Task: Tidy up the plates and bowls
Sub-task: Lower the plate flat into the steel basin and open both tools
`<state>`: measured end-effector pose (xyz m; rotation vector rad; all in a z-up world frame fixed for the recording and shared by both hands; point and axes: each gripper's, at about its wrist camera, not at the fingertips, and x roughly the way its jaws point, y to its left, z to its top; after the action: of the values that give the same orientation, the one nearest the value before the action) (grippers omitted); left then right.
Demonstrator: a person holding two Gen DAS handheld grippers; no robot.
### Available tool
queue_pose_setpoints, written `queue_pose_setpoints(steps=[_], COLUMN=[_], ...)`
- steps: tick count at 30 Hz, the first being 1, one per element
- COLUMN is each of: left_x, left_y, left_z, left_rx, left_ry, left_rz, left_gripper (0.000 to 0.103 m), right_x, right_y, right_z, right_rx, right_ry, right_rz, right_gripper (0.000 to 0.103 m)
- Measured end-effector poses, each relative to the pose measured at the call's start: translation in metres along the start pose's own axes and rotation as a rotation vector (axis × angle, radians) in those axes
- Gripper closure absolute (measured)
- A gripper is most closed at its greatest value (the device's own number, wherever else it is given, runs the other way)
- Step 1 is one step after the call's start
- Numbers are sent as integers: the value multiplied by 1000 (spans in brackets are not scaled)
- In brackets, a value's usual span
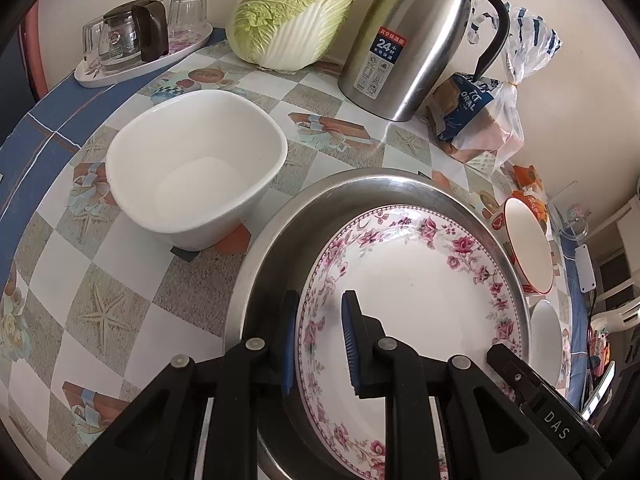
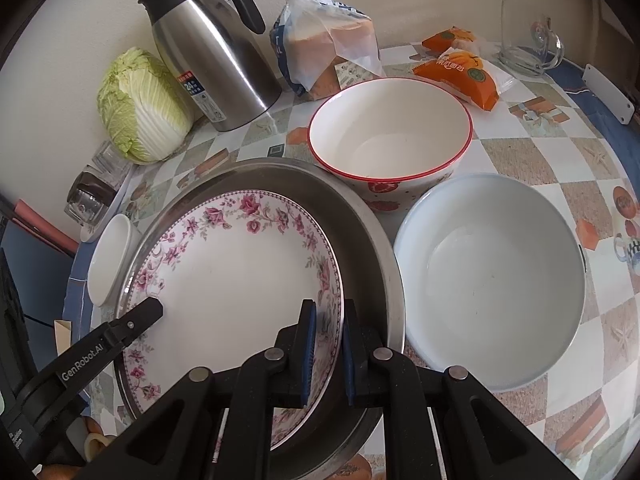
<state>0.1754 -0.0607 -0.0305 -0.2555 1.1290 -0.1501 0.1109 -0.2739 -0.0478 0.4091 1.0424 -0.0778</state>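
Observation:
A floral-rimmed white plate [image 1: 416, 296] [image 2: 236, 276] lies inside a wide steel pan [image 1: 360, 188] [image 2: 360, 216]. My left gripper [image 1: 318, 344] straddles the plate's left rim, jaws a little apart with the rim between them. My right gripper [image 2: 328, 352] grips the plate's right rim between its blue pads. A white squarish bowl [image 1: 196, 168] [image 2: 108, 260] stands left of the pan. A red-rimmed bowl [image 2: 390, 136] [image 1: 528, 248] and a pale grey bowl [image 2: 492, 272] stand right of the pan.
A steel thermos jug [image 1: 416, 36] [image 2: 216, 52], a napa cabbage [image 1: 296, 12] [image 2: 140, 108], bagged bread [image 2: 328, 48] and orange snack packs [image 2: 460, 68] line the wall. A tray of glasses [image 1: 144, 40] sits far left; a glass mug [image 2: 532, 40] far right.

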Motion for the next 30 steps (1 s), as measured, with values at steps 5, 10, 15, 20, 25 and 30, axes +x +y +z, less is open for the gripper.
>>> queue_pose_setpoints(steps=[5,10,15,20,25,30], left_x=[0,0,-4,-5,-13,-25], left_y=[2,0,0,-2,-4,-8], left_z=[1,1,2,3,4,6], left_rx=[-14,-3,3,9,17,30], left_ry=[10,18,-1,1,-14,-37], left_rz=[-7,10,18,26,34,41], left_gripper=[81,81,74,73,67,60], right_x=[0,0,1,0,-2,-14], right_y=[0,0,1,1,2,3], right_z=[0,0,0,1,1,5], right_rx=[2,-1,-9,-14,-16,-24], right_ry=[0,0,-5,-9,-12,-53], right_rz=[1,-1,-9,-12,-15,-29], right_gripper=[90,89,89,89,89,89])
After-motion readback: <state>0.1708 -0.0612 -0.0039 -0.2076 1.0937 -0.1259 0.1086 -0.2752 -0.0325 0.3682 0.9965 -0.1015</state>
